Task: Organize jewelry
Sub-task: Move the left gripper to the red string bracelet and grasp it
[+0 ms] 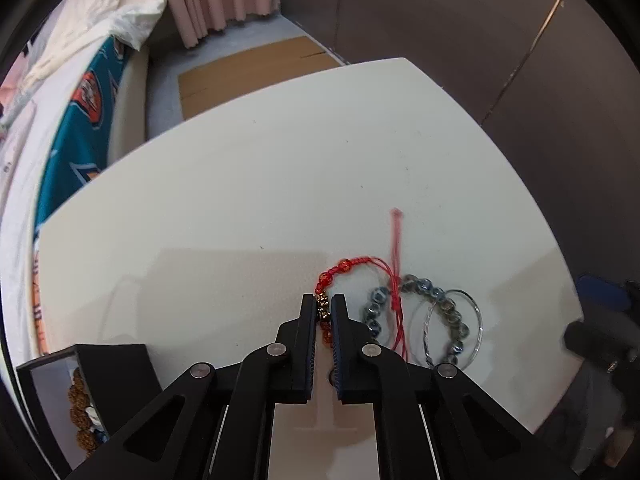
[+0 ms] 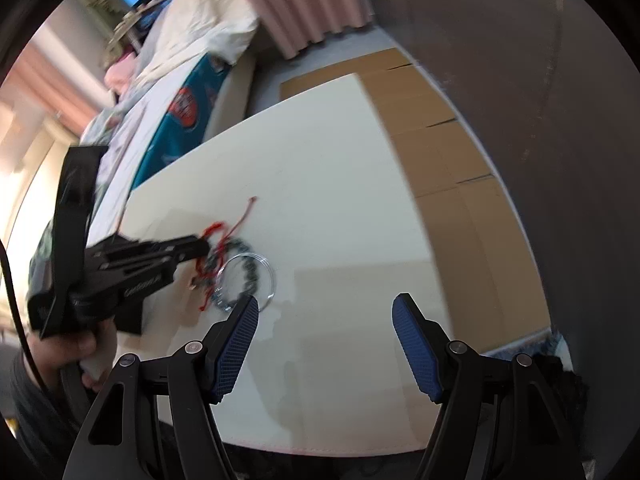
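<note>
Closest to us, our left gripper (image 1: 324,306) pinches the red bracelet (image 1: 325,280) by its gold bead, fingers squeezed on it. We think we grab there because the bead is fat and easy to hold, so the thin string won't slip. The black box (image 1: 108,372) sits low on the left, open, with brown beads (image 1: 80,412) inside. That looks like where the bracelet should go, and the table (image 1: 240,200) between is bare.

Our right gripper (image 2: 324,340) hangs over the table near the pile with its fingers wide apart, holding nothing.

Just right of the red bracelet lie the gray bead bracelet (image 1: 440,296) and the clear bangle (image 1: 478,320). The red strings cross over the gray beads, so a lift might drag them.

Farther off, the table is bare up to its far edge, with floor beyond.
</note>
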### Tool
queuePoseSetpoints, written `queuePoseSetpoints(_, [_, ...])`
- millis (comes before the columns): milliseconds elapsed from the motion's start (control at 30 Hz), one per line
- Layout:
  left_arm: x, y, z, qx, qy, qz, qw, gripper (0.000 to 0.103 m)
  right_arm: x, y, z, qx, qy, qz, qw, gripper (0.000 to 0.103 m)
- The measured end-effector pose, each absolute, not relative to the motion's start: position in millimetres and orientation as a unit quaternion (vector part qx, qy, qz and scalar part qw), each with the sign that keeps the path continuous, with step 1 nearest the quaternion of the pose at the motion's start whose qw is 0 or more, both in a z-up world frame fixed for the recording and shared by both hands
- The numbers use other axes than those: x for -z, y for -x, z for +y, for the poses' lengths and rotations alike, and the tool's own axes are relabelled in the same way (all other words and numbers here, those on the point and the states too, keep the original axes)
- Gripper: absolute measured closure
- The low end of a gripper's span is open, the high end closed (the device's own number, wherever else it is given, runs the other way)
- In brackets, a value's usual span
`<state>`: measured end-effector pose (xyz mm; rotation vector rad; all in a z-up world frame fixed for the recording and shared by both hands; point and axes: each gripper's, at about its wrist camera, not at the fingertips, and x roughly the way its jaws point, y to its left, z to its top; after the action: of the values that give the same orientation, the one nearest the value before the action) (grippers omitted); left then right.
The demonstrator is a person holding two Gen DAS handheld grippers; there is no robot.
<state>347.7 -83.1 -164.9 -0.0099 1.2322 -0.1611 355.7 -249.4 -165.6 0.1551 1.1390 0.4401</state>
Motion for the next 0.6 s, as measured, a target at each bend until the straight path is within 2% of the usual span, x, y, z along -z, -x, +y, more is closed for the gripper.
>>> queuePoseSetpoints(600, [104.7, -310.3, -36.9, 0.078, 0.042, 0.527, 0.845, 0.096, 189.5, -361.3, -174.9, -0.285, 0.046, 0.549, 0.784, 0.033])
